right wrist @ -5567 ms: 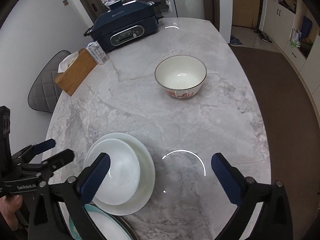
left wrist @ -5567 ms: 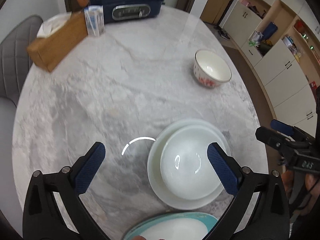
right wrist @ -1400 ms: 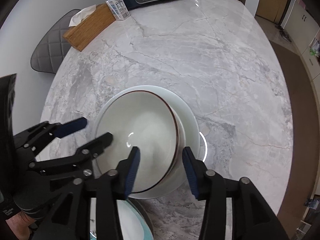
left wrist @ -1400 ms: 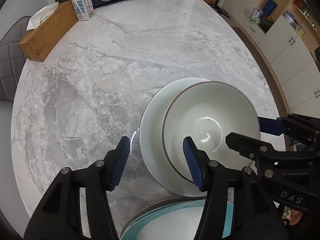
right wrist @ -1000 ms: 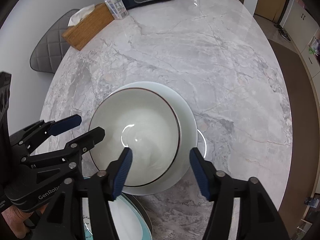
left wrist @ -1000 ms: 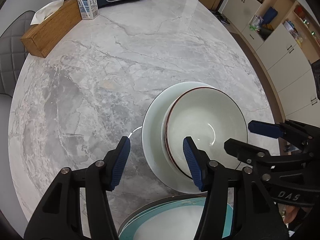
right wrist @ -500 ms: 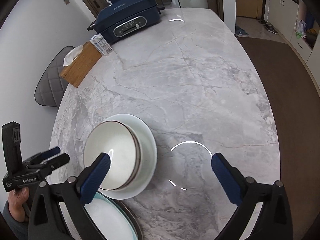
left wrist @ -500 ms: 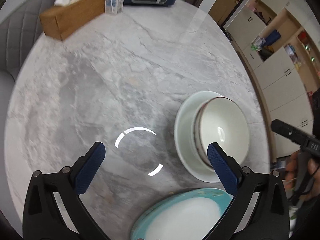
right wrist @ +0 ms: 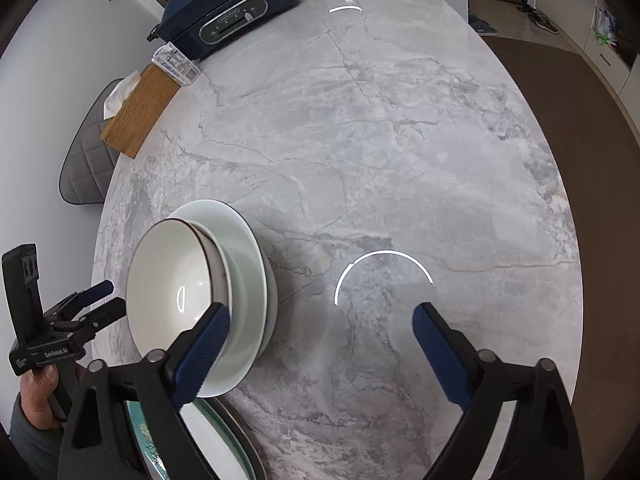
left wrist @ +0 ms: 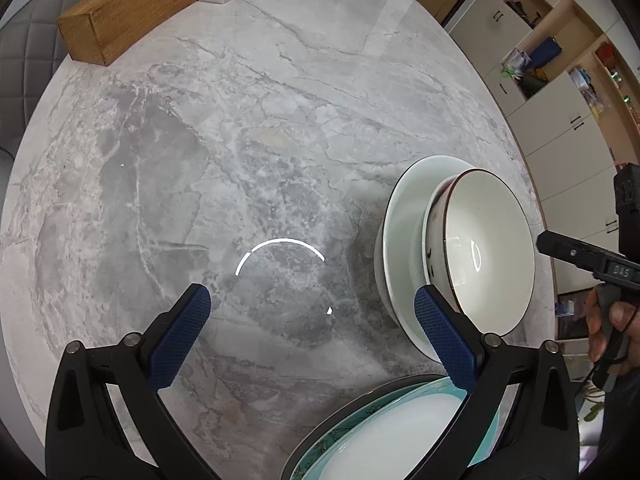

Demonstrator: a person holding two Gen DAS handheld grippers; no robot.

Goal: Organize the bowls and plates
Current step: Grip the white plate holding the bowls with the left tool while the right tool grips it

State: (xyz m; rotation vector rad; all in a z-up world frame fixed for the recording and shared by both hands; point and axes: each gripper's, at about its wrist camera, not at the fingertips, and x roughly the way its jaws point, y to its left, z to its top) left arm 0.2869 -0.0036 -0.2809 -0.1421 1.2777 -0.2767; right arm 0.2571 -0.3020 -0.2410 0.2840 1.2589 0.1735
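Where the grey marble table [left wrist: 248, 128] spreads widest, beyond the bowl stack, open stone is seen running to the far rim, and room for moving is given across nearly the whole top. The stack itself is placed close to the table's near edge: a wide white plate [right wrist: 244, 240] is set on the stone, a white bowl [right wrist: 236, 280] is nested on it, and a brown-rimmed bowl [right wrist: 172, 280] is seated on top, all upright. Just nearer than the stack, at the very edge, a teal-rimmed plate [left wrist: 400, 424] is laid over a dark one.

Far beyond the stack, at the table's far end, a dark blue cooker [right wrist: 228, 12] is found, with a wooden tissue box [right wrist: 140, 112] and a small carton [right wrist: 176, 64] beside it along the wall-side rim; a grey chair [right wrist: 88, 160] is tucked outside that rim. None of these is in the way of the stack.

The left gripper [left wrist: 312, 328] is held released, its jaws spread wide over bare stone beside the stack with nothing between them. The right gripper [right wrist: 320, 348] is likewise released; its jaws have just been narrowing a little, only bare stone lies between them, and one blue pad [right wrist: 204, 352] is seen in front of the stack's near side, contact not being discernible.
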